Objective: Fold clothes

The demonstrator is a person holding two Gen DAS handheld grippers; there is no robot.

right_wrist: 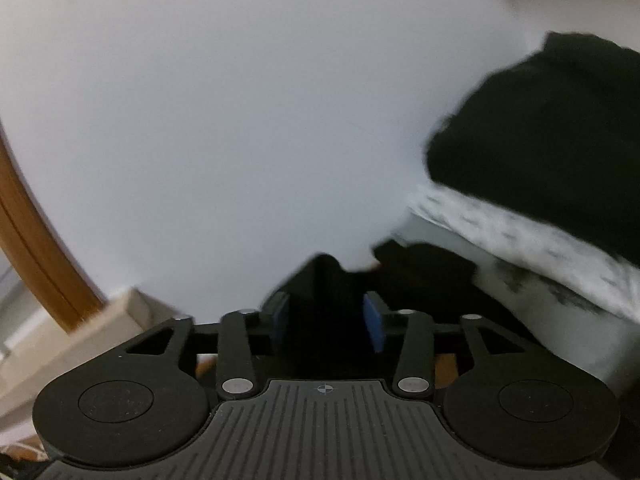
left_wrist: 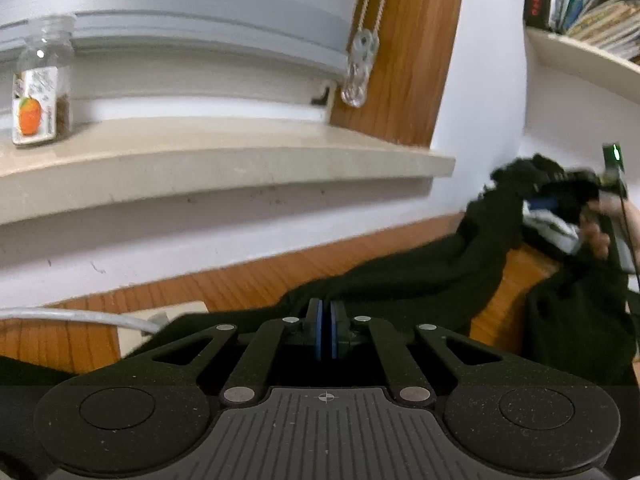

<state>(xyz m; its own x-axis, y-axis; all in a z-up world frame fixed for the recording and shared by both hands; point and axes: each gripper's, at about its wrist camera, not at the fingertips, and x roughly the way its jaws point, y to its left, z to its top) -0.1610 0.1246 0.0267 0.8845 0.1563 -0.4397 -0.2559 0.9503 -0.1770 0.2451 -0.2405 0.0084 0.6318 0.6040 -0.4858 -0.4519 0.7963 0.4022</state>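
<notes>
A black garment (left_wrist: 420, 280) lies spread over the wooden table (left_wrist: 240, 288), and its right part rises in a bunch. My left gripper (left_wrist: 326, 312) is low at the near edge of the cloth, its blue pads shut together on the black fabric. At the far right a hand (left_wrist: 600, 232) holds my right gripper (left_wrist: 556, 200) up in the raised bunch. In the right wrist view my right gripper (right_wrist: 326, 312) stands with its pads apart. Black cloth (right_wrist: 420, 272) lies between and beyond the fingers, and the pad faces show bare.
A labelled glass jar (left_wrist: 38, 84) stands on the stone window sill (left_wrist: 200, 160) behind the table. A grey cable (left_wrist: 80, 316) runs in from the left. A shelf of books (left_wrist: 592, 8) hangs top right. At my right a folded black piece (right_wrist: 540, 132) rests on white patterned fabric (right_wrist: 520, 240).
</notes>
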